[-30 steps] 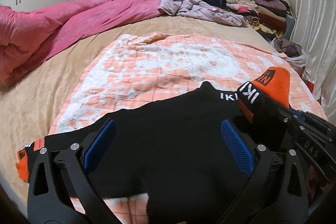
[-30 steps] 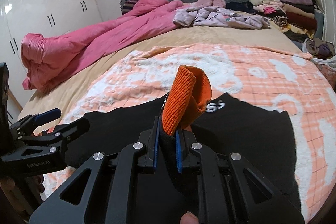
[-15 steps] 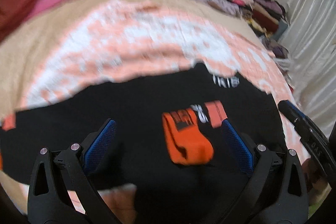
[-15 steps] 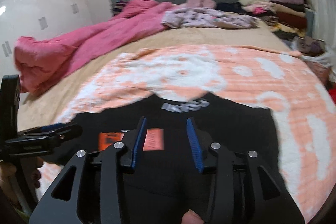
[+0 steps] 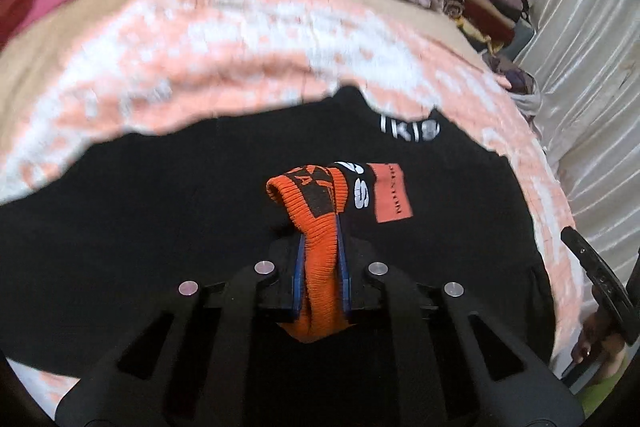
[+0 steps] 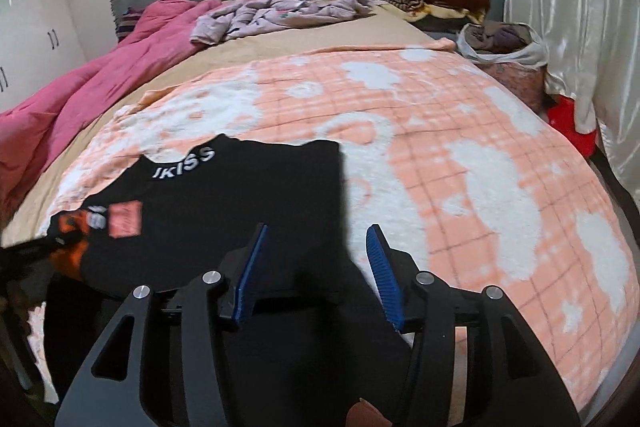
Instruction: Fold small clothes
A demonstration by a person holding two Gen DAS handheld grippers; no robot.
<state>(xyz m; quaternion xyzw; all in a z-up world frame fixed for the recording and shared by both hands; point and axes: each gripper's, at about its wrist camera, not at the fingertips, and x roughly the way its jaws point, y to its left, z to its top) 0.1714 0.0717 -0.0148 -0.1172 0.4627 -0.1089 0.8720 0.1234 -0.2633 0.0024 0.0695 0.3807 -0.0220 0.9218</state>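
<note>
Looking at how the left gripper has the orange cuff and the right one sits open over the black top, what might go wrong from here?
1. The left gripper pinches only the orange cuff; pulling it could drag the whole black top and undo the fold.
2. The right gripper is open, its jaws just widened with nothing gripped, so the garment's right edge lies unpinned and may shift.
3. The peach blanket beneath looks soft; fabric may bunch with it.

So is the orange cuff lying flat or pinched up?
Pinched up: the left gripper is shut on the orange cuff, bunching it above the black top.
</note>
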